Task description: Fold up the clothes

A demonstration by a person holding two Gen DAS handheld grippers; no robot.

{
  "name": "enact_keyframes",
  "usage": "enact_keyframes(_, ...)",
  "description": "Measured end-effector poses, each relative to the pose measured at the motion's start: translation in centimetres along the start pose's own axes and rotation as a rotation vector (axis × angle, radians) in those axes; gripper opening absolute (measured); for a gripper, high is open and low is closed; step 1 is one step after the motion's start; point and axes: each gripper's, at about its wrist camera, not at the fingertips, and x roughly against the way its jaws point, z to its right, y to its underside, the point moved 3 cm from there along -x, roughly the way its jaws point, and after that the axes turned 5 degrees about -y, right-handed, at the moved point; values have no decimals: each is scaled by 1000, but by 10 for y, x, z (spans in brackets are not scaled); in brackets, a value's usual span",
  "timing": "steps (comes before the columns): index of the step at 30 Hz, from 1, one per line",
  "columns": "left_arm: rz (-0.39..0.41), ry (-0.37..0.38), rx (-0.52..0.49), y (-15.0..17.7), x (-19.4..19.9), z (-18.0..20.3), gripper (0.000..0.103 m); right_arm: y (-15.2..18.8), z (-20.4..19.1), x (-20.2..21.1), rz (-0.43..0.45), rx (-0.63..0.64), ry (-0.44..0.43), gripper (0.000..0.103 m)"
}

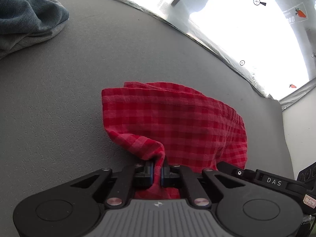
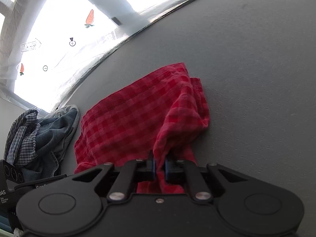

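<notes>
A red checked garment [image 1: 177,118] lies partly folded on the grey table [image 1: 69,98]. My left gripper [image 1: 157,169] is shut on its near edge, with cloth bunched between the blue pads. In the right wrist view the same red garment [image 2: 138,114] spreads ahead, and my right gripper [image 2: 160,167] is shut on another part of its near edge. The right gripper's black body [image 1: 266,179] shows at the right of the left wrist view, close beside the left one.
A pile of blue denim and grey clothes [image 1: 29,15] lies at the table's far left corner. In the right wrist view a heap of denim and blue plaid clothes [image 2: 39,134] sits left of the red garment. A bright window [image 2: 59,39] lies beyond the table edge.
</notes>
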Motion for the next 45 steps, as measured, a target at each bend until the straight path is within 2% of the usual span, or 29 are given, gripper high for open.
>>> enact_keyframes(5,27,13,-14,1,11,9,5,2,-10,14,30,40,24,5)
enact_keyframes(12,59,25,-50,8,37,35,4,4,-18,60,72,85,44,5)
enact_keyframes(19,29,64,-3,38,58,60,4,15,4,122,86,43,51,5)
enact_keyframes(22,36,79,-14,50,66,79,4,18,14,147,94,33,56,5)
enact_keyframes(26,33,21,-109,76,61,100,5,24,25,163,67,87,89,5)
enact_keyframes(29,-21,-41,-141,101,43,99,6,37,42,154,-3,104,117,5)
enact_keyframes(32,-24,-92,-203,118,30,98,12,53,53,144,-54,131,163,8)
enact_keyframes(34,2,-118,-250,120,25,98,15,59,55,141,-52,155,199,23)
enact_keyframes(38,23,-115,-292,116,16,95,28,60,60,136,-22,152,232,32)
enact_keyframes(40,10,-93,-294,112,9,93,35,59,62,134,3,123,206,38)
enact_keyframes(42,3,-40,-275,111,4,92,44,57,61,131,14,101,169,44)
enact_keyframes(44,0,16,-250,110,1,92,43,56,60,125,16,67,126,41)
enact_keyframes(45,-6,42,-234,110,-1,93,43,55,59,122,15,47,103,37)
